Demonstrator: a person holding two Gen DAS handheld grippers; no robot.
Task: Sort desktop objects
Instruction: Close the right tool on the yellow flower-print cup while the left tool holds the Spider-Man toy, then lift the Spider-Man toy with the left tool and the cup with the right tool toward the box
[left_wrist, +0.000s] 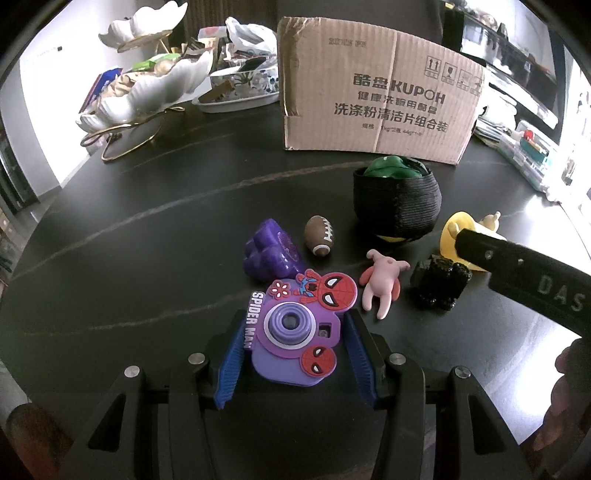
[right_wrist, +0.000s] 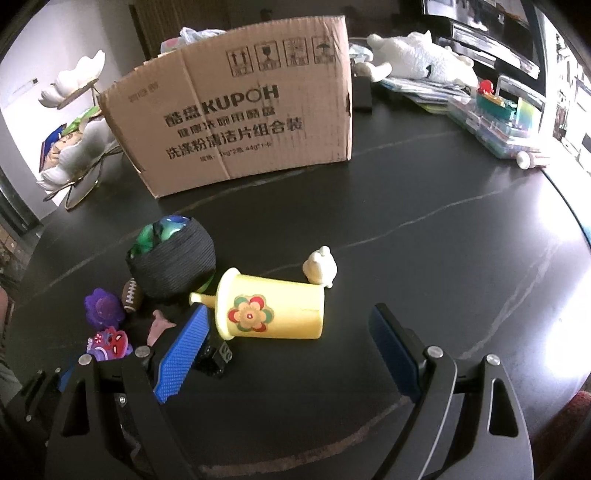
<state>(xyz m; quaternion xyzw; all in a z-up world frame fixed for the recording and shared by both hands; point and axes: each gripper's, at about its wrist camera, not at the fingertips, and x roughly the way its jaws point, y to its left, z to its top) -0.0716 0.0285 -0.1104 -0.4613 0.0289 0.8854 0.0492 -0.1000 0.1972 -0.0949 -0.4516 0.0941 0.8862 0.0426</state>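
Observation:
My left gripper (left_wrist: 293, 319) is shut on a purple Spider-Man toy camera (left_wrist: 295, 354), its blue pads against both sides. My right gripper (right_wrist: 288, 317) stands wide open around a yellow cup (right_wrist: 273, 310) lying on its side; the pads do not press it. One right finger (left_wrist: 480, 247) reaches in beside the yellow cup (left_wrist: 448, 243). On the dark table lie a toy football (left_wrist: 320, 234), a purple flower-shaped toy (left_wrist: 271, 251), a pink figure (left_wrist: 382, 282), a black toy (left_wrist: 441, 282) and a cream figure (right_wrist: 320, 267). A black woven basket (left_wrist: 397, 199) holds green items.
A cardboard box (left_wrist: 369, 92) stands open-topped behind the toys. White shell-shaped dishes (left_wrist: 147, 85) on a gold stand sit at the back left. Stacked clear cases (right_wrist: 495, 118) and a white plush (right_wrist: 424, 59) line the back right edge of the table (right_wrist: 443, 240).

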